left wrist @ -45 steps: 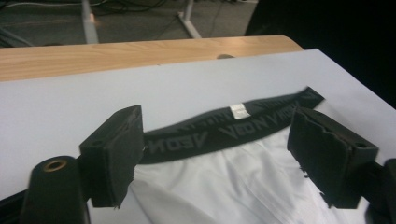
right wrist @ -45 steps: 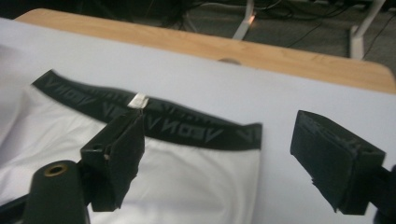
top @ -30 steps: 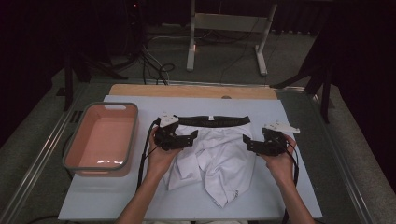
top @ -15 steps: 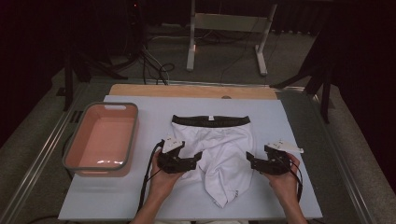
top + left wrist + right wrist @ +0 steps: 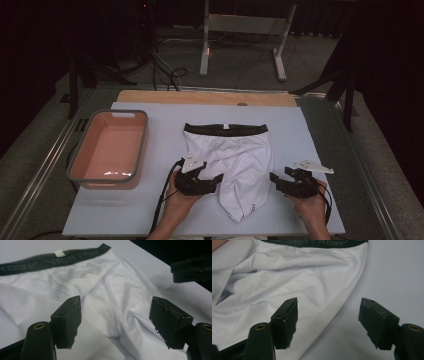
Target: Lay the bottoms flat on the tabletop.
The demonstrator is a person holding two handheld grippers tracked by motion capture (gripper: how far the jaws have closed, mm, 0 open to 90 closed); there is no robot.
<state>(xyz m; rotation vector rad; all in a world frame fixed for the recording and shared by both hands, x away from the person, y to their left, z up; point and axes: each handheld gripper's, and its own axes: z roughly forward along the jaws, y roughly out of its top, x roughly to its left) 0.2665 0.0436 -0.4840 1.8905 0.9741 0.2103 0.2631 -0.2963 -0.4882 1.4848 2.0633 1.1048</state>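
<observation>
- We work on a pale table [image 5: 310, 150]; our landmark throughout is the white shorts [image 5: 235, 160], spread flat near its middle, black waistband [image 5: 225, 129] on the far side, legs bunched and creased toward us.
- Left of the shorts, well apart from them, stands a pink tub [image 5: 80, 172], nothing in it that we can see.
- Our left gripper [image 5: 212, 181] sits at the shorts' near-left leg edge; its jaws have just been closing yet stand apart, released; in the left gripper view [image 5: 115, 322] creased white cloth lies between and below them, and no pad presses on it.
- Our right gripper [image 5: 274, 178] sits just beside the shorts' near-right edge; its jaws have likewise been closing and hold nothing; in the right gripper view [image 5: 328, 322] one jaw hangs over the hem, the other over bare table.
- We judge the step to be the approach to both leg hems, probably to lift or fold the shorts; nothing is grasped yet.
- Next, we think, both grippers must sink until one pad of each slides under the hem, then close on it; the thin cloth lies flat, so a pad may skim over it or gather too many layers.
</observation>
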